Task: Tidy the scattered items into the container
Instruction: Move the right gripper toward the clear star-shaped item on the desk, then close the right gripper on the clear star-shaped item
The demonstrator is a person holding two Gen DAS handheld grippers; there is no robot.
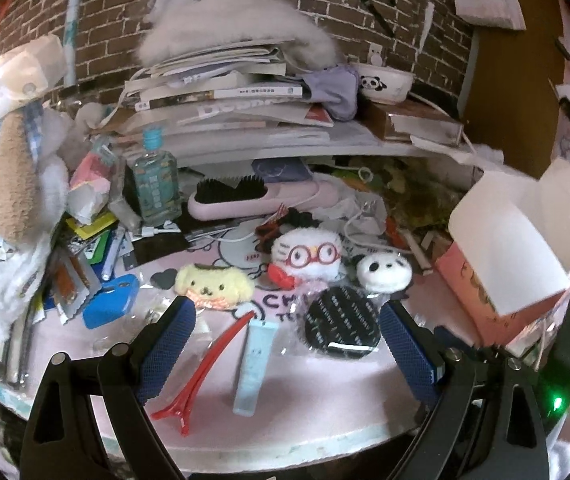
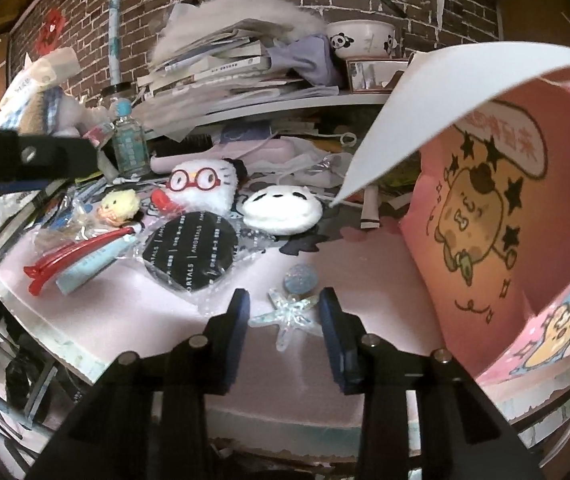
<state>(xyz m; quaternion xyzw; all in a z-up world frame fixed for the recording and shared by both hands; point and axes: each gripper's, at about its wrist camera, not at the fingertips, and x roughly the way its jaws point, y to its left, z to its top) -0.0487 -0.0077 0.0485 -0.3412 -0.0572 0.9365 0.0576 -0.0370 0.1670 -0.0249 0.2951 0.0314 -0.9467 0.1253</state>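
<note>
Both hand-held grippers hover spread wide over the pink desk mat (image 2: pixel 365 264), holding nothing. From the left wrist view, the left gripper (image 1: pixel 287 312) has a red hair clip (image 1: pixel 209 364) and a pale blue tube (image 1: pixel 253 366) lying between its blue fingers, a black round packet (image 1: pixel 343 322) at two o'clock, and three plush heads beyond: yellow dog (image 1: pixel 213 282), glasses-wearing one (image 1: pixel 309 256), panda (image 1: pixel 383 270). The open pink box (image 1: pixel 517 240) stands at three o'clock. From the right wrist view, the right gripper (image 2: pixel 284 304) straddles a clear glittery star clip (image 2: pixel 289 314), with a round glitter disc (image 2: pixel 300 278) just beyond at twelve o'clock; the box's cartoon-printed wall sits at two o'clock.
</note>
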